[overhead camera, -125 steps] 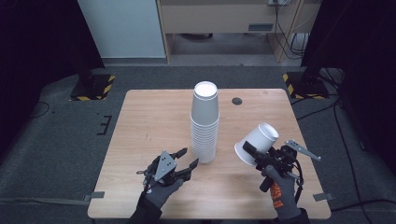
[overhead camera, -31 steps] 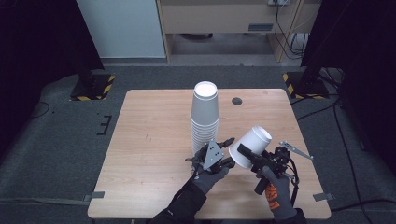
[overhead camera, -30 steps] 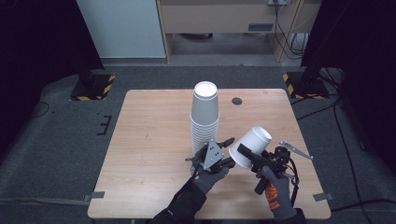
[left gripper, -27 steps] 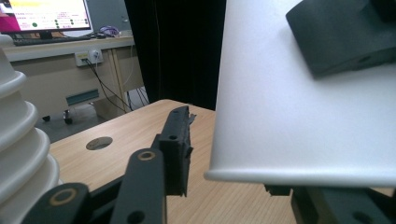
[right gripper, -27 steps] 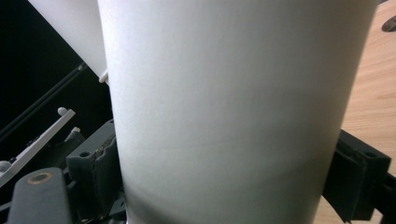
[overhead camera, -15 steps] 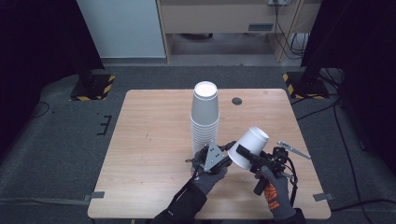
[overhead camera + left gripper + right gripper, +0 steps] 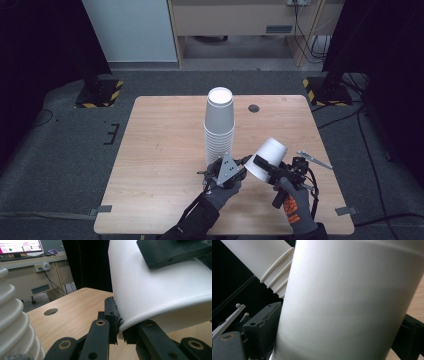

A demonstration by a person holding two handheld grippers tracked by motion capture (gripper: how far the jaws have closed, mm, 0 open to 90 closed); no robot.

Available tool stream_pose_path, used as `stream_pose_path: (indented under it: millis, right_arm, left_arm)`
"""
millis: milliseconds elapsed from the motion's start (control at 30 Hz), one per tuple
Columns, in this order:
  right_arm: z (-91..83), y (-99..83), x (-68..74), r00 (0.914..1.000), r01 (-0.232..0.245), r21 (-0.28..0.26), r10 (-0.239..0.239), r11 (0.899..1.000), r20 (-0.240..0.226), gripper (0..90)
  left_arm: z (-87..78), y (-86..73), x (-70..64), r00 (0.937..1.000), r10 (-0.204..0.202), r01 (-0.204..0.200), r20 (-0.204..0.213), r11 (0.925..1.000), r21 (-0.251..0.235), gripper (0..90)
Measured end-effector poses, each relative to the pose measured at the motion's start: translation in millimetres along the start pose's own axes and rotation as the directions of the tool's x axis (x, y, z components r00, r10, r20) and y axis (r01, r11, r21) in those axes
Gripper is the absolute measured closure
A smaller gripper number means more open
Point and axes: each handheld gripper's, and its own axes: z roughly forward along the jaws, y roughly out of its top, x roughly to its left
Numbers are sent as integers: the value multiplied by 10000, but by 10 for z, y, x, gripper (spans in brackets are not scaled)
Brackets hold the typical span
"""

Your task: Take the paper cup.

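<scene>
A tall stack of white paper cups [image 7: 219, 127] stands upside down at the table's middle. Just right of its base, a single white cup [image 7: 267, 156] hangs tilted above the table, its bottom up and to the right. My right gripper [image 7: 266, 166] is shut across that cup's wall; in the right gripper view its jaws press the cup [image 7: 352, 302] from both sides. My left gripper [image 7: 243, 165] reaches in from the left and pinches the cup's rim [image 7: 130, 326] between its fingertips [image 7: 111, 315]. The stack [image 7: 15, 327] rises at that view's left edge.
A small dark round hole [image 7: 254, 108] lies in the wooden tabletop [image 7: 165, 150] behind the stack. Black stands with yellow-and-black bases [image 7: 97, 92] sit on the floor at both far corners. Cables run along the floor at right.
My left gripper has swung from the table's front left over to the held cup and closed on its rim. The right gripper brought the cup a little left and lower.
</scene>
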Motion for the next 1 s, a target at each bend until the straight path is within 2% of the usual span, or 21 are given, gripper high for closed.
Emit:
stream_pose_path:
  millis: [300, 667, 867, 1000]
  right_arm:
    - [-33, 32, -32, 10000, 9, -312, -6, 9995, 94, 86]
    - [-25, 45, -55, 10000, 18, -335, -18, 9994, 8, 62]
    - [-57, 72, -104, 9995, 121, -720, -100, 9973, 302, 68]
    - [-70, 81, -130, 9978, 254, -740, -208, 9969, 630, 69]
  left_arm:
    - [-64, 4, -30, 9997, -3, 0, 246, 10000, 88, 836]
    - [-159, 20, -35, 9989, -142, 127, 445, 9994, 333, 841]
    - [-224, 32, -32, 9984, -41, 14, 557, 9989, 477, 846]
    - [-267, 40, -23, 9982, -50, 17, 606, 9985, 548, 851]
